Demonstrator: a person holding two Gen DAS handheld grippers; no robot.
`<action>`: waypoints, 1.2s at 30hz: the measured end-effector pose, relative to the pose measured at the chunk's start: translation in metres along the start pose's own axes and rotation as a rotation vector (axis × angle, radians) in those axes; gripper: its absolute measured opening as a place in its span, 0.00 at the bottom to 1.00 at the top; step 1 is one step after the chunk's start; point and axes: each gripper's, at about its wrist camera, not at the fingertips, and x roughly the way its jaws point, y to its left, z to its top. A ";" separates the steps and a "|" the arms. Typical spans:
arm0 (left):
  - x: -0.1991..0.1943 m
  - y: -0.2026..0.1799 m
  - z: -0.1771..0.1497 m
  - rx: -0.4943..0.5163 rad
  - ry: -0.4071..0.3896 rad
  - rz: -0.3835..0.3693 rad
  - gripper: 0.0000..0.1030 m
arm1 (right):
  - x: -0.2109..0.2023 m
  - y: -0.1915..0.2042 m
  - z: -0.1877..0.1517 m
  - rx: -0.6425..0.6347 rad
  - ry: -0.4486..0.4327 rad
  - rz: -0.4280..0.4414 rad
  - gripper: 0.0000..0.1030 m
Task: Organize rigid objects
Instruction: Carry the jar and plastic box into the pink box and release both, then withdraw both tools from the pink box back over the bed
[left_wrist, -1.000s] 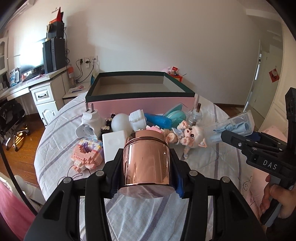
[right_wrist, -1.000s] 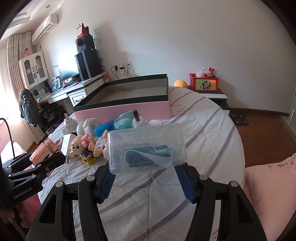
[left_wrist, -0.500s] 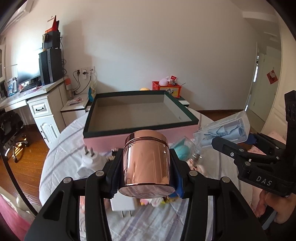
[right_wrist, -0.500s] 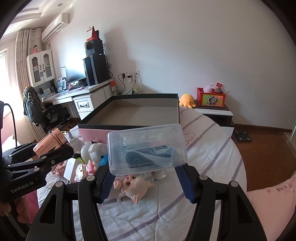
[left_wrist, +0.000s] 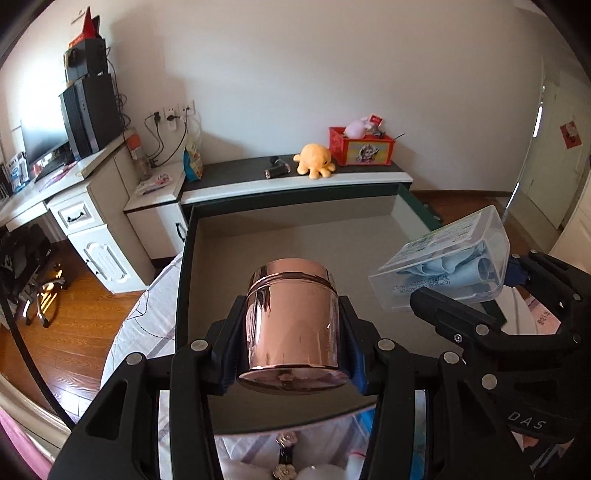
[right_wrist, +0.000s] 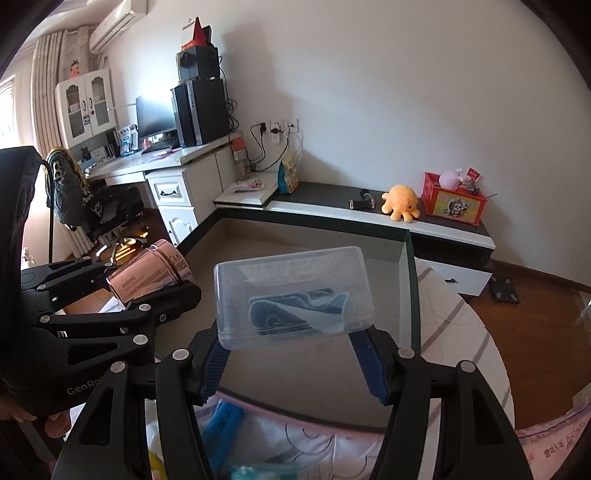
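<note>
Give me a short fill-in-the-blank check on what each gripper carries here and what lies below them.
1. The left gripper is shut on a shiny ____-coloured jar.
2. The right gripper is shut on a clear plastic case holding something ____ in colour.
3. Both held things hang above the open ____, which has a dark green rim.
4. On the low cabinet behind sits an orange plush ____.

Missing words: copper; blue; box; octopus

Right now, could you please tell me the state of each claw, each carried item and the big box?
Left claw: shut on the rose-gold jar.
Rose-gold jar: lid on, tilted, carried above the box.
Right claw: shut on the clear plastic case.
Clear plastic case: closed, blue cloth inside, carried above the box.
Box: open-topped, nothing visible inside.
</note>
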 end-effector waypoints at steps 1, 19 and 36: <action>0.011 0.003 0.003 -0.006 0.026 0.005 0.46 | 0.011 -0.001 0.004 0.000 0.021 -0.003 0.61; -0.037 0.023 -0.013 -0.099 -0.093 0.064 0.91 | 0.012 -0.015 0.001 0.093 0.044 0.007 0.81; -0.235 -0.009 -0.145 -0.109 -0.456 0.211 1.00 | -0.201 0.077 -0.093 0.028 -0.354 -0.156 1.00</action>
